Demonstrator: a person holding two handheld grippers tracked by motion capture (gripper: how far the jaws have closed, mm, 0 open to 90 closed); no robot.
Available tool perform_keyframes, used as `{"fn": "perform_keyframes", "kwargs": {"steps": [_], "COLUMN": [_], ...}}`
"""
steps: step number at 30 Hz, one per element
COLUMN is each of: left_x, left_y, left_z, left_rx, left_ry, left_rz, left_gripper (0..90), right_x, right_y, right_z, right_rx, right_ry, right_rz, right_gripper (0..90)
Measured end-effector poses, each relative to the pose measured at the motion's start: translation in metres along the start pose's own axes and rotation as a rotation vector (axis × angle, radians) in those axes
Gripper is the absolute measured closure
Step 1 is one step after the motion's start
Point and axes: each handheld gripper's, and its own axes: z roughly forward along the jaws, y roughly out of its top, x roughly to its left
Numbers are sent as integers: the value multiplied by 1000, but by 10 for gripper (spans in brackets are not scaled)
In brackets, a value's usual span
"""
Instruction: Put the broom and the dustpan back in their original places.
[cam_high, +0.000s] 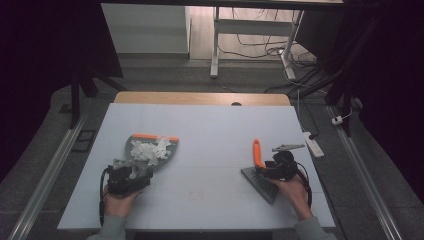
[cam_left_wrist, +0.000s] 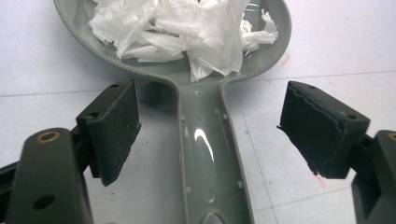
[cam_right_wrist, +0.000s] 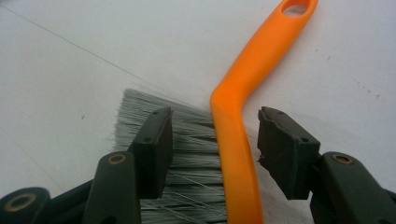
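Left hand-held gripper (cam_high: 131, 175): lower left of the high view, gripped by the left hand (cam_high: 118, 200), forearm entering from the bottom edge; jaws spread wide, pads pressing nothing. Right hand-held gripper (cam_high: 274, 167): lower right, held by the right hand (cam_high: 292, 192), angled toward the upper left; jaws likewise spread, pads free.

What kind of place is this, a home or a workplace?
Probably a lab or recording workspace, not a home. A plain white table top stands on a grey floor, loose black cables trail near a white desk frame, and a white power strip lies beside the table.
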Motion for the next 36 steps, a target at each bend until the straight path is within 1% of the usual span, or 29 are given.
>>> {"fn": "perform_keyframes", "kwargs": {"steps": [4, 6, 8, 9, 12, 14, 15, 17, 19, 21, 22, 24, 27, 31, 36], "left_x": [1, 2, 2, 2, 2, 1, 1, 0, -2, -3, -4, -4, -4, -3, -3], "left_y": [0, 0, -1, -1, -1, -1, -1, 0, 0, 0, 0, 0, 0, 0, 0], "left_z": [-6, -8, -11, -12, -18, -20, -21, -21, -22, -22, -22, -21, -20, -21, -21], "left_rx": [-4, -6, -6, -7, -15, -19, -15, -8, 3, 10, 15, 21, 30, 32, 28], "left_ry": [-19, -35, -47, -53, -84, -115, -131, -141, -169, -183, -197, -204, -217, -228, -233], "left_rz": [34, 45, 65, 77, 110, 133, 146, 181, 213, 240, 255, 276, 290, 295, 300], "left_gripper": [214, 225, 236, 242, 266, 272, 281, 281, 282, 284, 286, 287, 291, 291, 291], "right_x": [4, 7, 10, 11, 15, 17, 18, 20, 21, 22, 23, 23, 23, 22, 22], "right_y": [-1, -2, -3, -4, -8, -11, -12, -15, -18, -21, -23, -27, -34, -41, -43], "right_z": [-6, -11, -15, -17, -21, -23, -23, -24, -26, -28, -30, -32, -37, -43, -44], "right_rx": [-43, -67, -88, -95, -109, -114, -114, -121, -127, -134, -137, -144, -157, -171, -179], "right_ry": [-3, -1, 9, 21, 41, 49, 51, 56, 57, 63, 65, 66, 82, 89, 91], "right_rz": [-20, -42, -66, -78, -103, -121, -127, -139, -158, -171, -176, -192, -208, -230, -251], "right_gripper": [455, 466, 471, 471, 475, 477, 476, 477, 477, 478, 478, 479, 483, 490, 491]}}
